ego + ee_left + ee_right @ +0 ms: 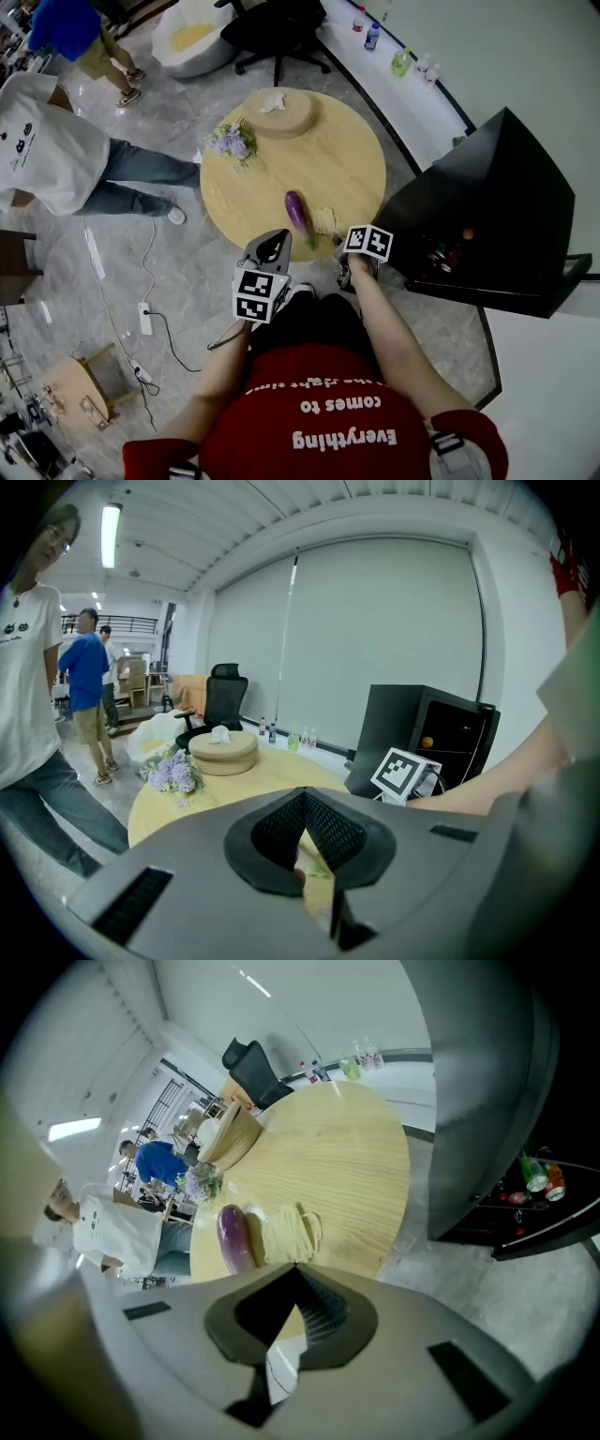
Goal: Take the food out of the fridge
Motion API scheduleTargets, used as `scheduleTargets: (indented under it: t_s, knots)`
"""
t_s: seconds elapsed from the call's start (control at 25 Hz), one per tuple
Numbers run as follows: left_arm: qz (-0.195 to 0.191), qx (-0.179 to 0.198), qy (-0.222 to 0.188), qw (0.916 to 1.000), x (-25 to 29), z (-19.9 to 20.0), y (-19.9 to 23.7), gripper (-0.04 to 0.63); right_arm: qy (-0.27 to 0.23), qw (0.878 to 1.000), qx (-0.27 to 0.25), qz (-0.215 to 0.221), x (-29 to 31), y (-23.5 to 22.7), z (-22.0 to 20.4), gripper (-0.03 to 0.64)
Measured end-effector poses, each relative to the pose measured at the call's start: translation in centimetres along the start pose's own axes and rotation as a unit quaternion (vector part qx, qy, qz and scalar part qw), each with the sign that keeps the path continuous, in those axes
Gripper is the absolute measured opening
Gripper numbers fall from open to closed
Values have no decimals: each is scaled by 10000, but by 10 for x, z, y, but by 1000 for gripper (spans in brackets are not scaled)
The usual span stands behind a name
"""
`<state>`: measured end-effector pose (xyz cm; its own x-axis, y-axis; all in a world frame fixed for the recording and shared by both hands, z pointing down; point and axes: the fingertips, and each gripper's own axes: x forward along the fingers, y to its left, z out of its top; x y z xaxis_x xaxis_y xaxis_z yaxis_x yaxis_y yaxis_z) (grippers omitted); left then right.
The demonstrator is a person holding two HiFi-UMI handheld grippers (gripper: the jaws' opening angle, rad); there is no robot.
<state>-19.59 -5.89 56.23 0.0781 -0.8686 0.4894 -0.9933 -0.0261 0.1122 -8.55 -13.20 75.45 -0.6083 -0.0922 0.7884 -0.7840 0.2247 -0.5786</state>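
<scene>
Right gripper (296,1267): jaws together at the tips, nothing between them; it hangs over the near rim of the table (352,1162)
Left gripper (305,792): jaws likewise closed to a point and empty; it is aimed across the table top towards the fridge (427,738)
Just ahead of the right jaws: an eggplant (233,1237) and a pale yellow bundle that looks like noodles (292,1230), lying side by side and about touching, both close to the table's near edge
Food out so far: those two, by the look of it
Food left in the fridge: a small orange (467,233) on an inner shelf, and cans (540,1176) with some red items low in the open front; I cannot tell exactly what the red items are
Step in hand: probably between trips, with the right gripper free to go back to the fridge
Risk, table edge: the eggplant is round and near the rim, so a nudge from either gripper could roll it off onto the floor
Risk, fridge: going in with closed jaws would push the orange back or knock the cans over; the jaws need to open first
Risk, noodles: loose strands could catch on a passing jaw and drag off the edge
</scene>
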Motion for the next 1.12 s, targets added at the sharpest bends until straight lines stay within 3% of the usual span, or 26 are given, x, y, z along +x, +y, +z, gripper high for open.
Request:
scheduleTargets:
  t_s: [0.36, 0.6, 0.96, 1.12]
  knots:
    - [-152, 172, 22, 9997, 7, 9, -17, 2, -270, 9966, -83, 775, -27, 22, 0, 11]
    - [-424, 388, 13, 9983, 9, 21, -40, 2, -630, 9932, -266, 937, -62, 23, 2, 11]
    - [-1123, 645, 7, 9916, 39, 45, -101, 2, -1369, 9780, 210, 1558, -144, 8, 12, 11]
    - [-1525, 821, -63, 9849, 54, 57, -141, 2, -1804, 9708, 327, 1550, -180, -16, 15, 11]
